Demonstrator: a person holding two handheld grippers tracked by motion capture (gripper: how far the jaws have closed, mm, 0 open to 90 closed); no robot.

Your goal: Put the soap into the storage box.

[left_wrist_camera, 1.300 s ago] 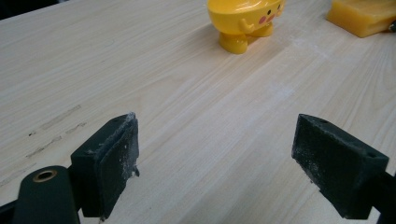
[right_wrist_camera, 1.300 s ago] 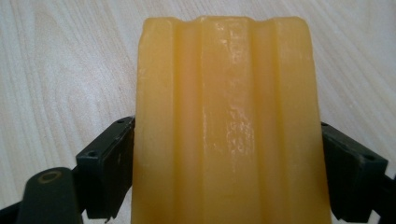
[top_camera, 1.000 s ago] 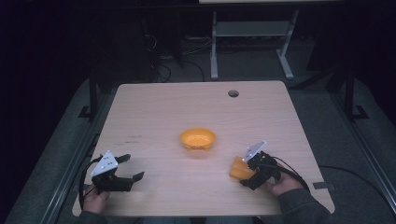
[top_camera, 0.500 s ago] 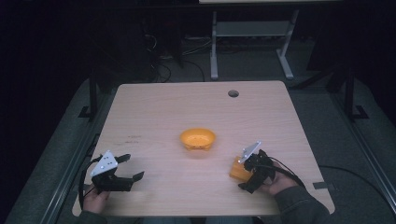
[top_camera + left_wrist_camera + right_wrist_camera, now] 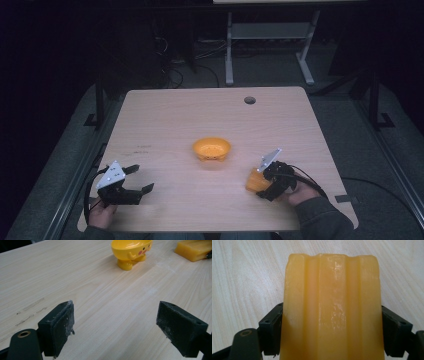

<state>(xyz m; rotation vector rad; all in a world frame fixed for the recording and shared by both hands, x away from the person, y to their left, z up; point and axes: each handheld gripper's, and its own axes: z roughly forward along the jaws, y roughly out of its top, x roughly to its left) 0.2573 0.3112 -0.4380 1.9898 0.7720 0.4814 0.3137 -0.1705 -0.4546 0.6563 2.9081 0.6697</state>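
A ridged yellow block (image 5: 332, 302) lies on the table at the front right (image 5: 254, 181). My right gripper (image 5: 332, 325) is shut on it, with one black pad pressed against each side. Its jaws have just been closing with the block between them. In the high view the right gripper (image 5: 261, 184) points left from the person's hand. A small yellow bowl (image 5: 212, 149) on stubby feet stands mid-table, and it sits at the top of the left gripper view (image 5: 131, 250). My left gripper (image 5: 142, 178) rests at the front left, open, with bare wood between its pads (image 5: 115, 322).
The wooden table (image 5: 200, 115) has a round cable hole (image 5: 249, 100) near its far edge. Faint pencil-like marks (image 5: 31, 306) lie to the left of the left gripper. A white desk frame (image 5: 270, 30) stands on the dark floor beyond the table.
Little differs: the right gripper stays at the yellow block, and the left gripper and the bowl have not moved.
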